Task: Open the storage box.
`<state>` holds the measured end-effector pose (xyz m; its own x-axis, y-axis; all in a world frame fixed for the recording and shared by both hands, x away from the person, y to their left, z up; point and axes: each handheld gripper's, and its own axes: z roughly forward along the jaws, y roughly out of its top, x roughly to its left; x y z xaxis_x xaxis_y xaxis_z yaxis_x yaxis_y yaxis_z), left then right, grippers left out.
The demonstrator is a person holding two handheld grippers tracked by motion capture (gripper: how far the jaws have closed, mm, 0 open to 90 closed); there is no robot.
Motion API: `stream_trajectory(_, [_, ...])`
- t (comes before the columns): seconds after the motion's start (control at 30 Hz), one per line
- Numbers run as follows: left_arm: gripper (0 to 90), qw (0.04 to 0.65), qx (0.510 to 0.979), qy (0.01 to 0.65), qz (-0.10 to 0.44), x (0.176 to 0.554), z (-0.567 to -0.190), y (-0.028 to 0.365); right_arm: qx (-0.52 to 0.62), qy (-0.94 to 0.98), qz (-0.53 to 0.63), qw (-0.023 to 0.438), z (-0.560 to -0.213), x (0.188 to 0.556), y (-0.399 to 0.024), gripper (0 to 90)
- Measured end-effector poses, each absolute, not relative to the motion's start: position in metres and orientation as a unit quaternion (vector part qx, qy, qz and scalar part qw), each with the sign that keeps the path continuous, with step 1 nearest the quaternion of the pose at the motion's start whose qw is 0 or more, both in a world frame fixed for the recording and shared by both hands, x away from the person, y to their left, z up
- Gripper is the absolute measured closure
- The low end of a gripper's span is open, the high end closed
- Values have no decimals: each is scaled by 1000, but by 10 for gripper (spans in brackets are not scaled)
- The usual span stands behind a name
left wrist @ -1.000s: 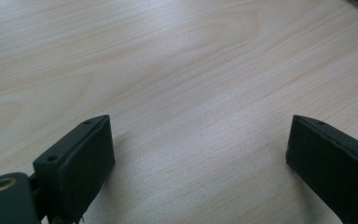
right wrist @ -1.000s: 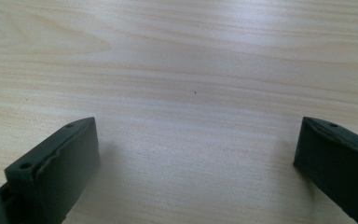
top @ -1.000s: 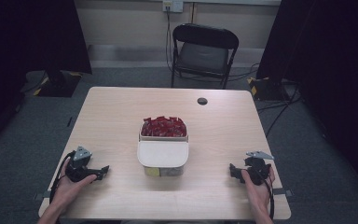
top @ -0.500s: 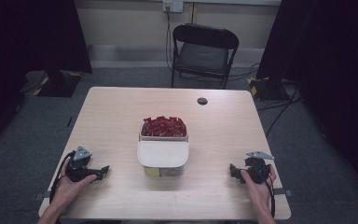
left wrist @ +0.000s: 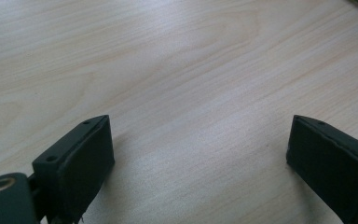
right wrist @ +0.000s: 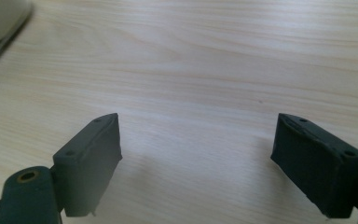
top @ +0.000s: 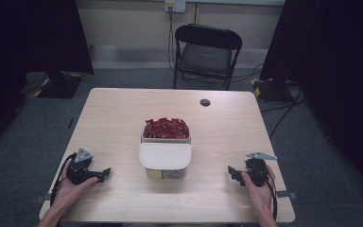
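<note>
Red sachets (top: 166,128) are heaped in a container (top: 165,139) at mid-table, its white lid (top: 165,155) laid loose across the near half; the left gripper (top: 105,172) and right gripper (top: 230,173), both spread wide and empty, are rested well apart from it, so a careless reach could be expected to knock the lid off

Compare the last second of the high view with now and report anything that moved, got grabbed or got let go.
Nothing visibly changed. The left gripper and right gripper rest on the table at either side of the person, jaws open and empty, nothing taken hold of or let go. The container with its lid and the red packets sit mid-table as before.
</note>
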<state>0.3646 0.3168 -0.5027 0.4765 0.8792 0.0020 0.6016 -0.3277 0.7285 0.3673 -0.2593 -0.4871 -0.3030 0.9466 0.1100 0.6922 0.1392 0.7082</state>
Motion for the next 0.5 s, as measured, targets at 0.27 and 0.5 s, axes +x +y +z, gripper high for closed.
stream_trajectory(0.27, [69, 340, 789, 469, 204, 365, -503, 317, 533, 735, 387, 162, -474, 362, -248, 162])
stream_trajectory(0.5, [69, 341, 789, 469, 204, 365, -503, 317, 501, 749, 408, 147, -465, 359, -232, 162])
